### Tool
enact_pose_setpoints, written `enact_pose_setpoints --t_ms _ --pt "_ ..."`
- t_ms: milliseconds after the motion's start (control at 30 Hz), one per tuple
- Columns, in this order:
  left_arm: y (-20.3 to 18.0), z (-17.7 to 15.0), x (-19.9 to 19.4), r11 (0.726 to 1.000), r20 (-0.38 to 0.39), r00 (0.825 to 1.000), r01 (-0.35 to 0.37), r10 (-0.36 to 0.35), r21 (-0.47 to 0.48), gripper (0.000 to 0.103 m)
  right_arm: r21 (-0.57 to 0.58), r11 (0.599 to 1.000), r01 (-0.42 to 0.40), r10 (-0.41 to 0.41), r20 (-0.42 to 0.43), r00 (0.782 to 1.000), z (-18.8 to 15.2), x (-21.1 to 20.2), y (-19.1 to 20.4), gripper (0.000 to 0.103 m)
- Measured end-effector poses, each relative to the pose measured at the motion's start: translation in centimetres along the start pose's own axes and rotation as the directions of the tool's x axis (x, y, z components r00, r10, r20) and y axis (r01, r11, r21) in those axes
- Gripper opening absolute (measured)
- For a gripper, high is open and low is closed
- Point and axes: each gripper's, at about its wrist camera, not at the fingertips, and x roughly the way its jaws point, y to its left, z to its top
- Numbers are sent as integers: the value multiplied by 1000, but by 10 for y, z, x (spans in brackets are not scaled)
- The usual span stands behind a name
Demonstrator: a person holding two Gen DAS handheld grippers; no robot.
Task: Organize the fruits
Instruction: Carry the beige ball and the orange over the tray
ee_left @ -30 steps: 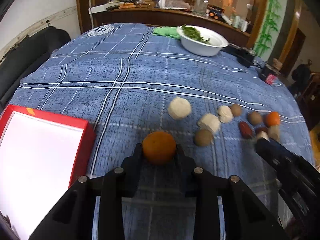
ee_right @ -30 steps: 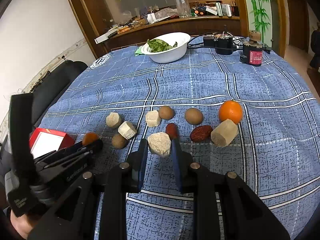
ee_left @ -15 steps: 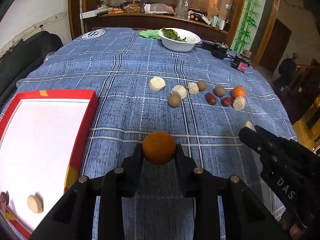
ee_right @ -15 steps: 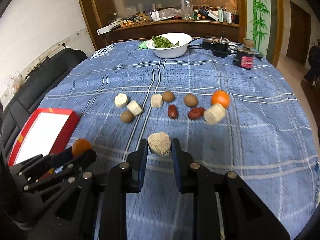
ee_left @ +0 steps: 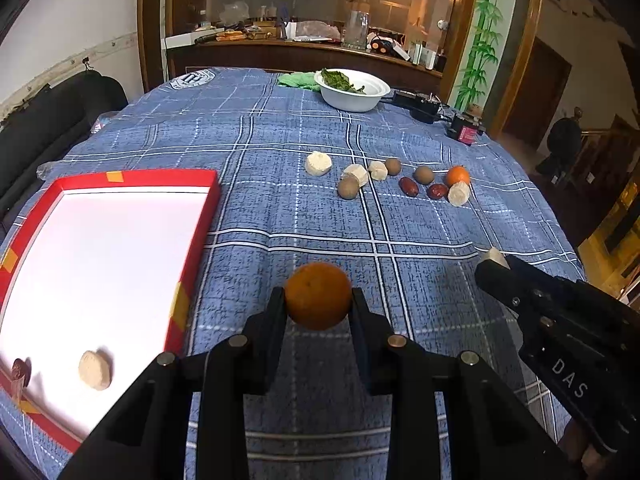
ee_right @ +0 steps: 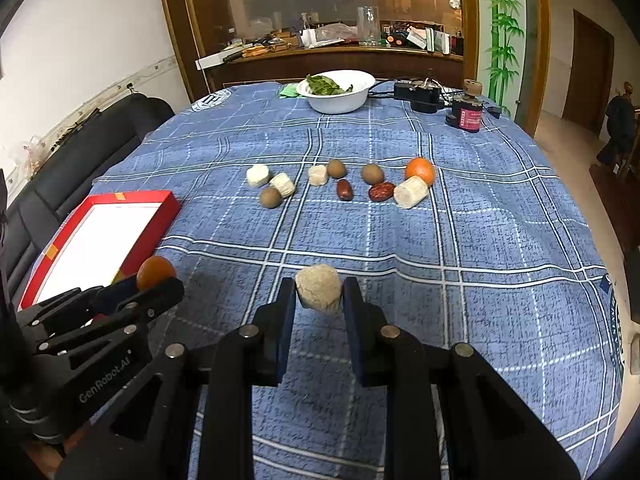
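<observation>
My left gripper [ee_left: 319,300] is shut on an orange [ee_left: 319,295], held above the blue checked cloth just right of the red tray [ee_left: 188,264]. A pale beige chunk [ee_right: 319,293] sits pinched in my right gripper [ee_right: 319,296], which hangs to the right of the left one [ee_right: 156,276]. The tray's white floor holds a beige piece [ee_left: 95,369] and a dark red fruit [ee_left: 20,369] near its front corner. Further back lies a row of fruits: beige chunks [ee_right: 411,192], brown round ones [ee_right: 372,173], red dates [ee_right: 344,189] and a second orange [ee_right: 419,169].
A white bowl of greens [ee_right: 337,90] stands at the table's far side, with a black power box [ee_right: 416,92] and a small red-labelled jar [ee_right: 466,112] to its right. A dark sofa [ee_right: 60,172] runs along the left. A wooden counter fills the background.
Both grippers have drawn back and up from the fruit row with their loads, shifting toward the tray. The tray now shows more fully, with the two pieces inside it.
</observation>
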Motion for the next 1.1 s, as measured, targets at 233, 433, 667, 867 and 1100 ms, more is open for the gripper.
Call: enact_pose_setpoints --t_ms 233,433,667,867,1100 --pt "4 -6 -17 1000 33 999 2 -2 2 30 -29 999 -16 17 34 999 -2 -15 20 26" --pt "5 -11 -25 1000 40 999 4 -4 7 30 -41 999 -28 30 50 998 -4 -24 30 26" --pt "7 -13 -35 1000 54 998 9 -10 9 30 -49 998 -39 42 61 997 -10 -34 34 26" --pt "9 -14 -40 1000 65 998 9 -10 12 30 -54 997 -49 52 68 996 -12 -39 38 26" --pt "11 -17 -46 1000 70 997 12 -13 12 30 -61 996 -57 62 76 995 -13 -43 43 26"
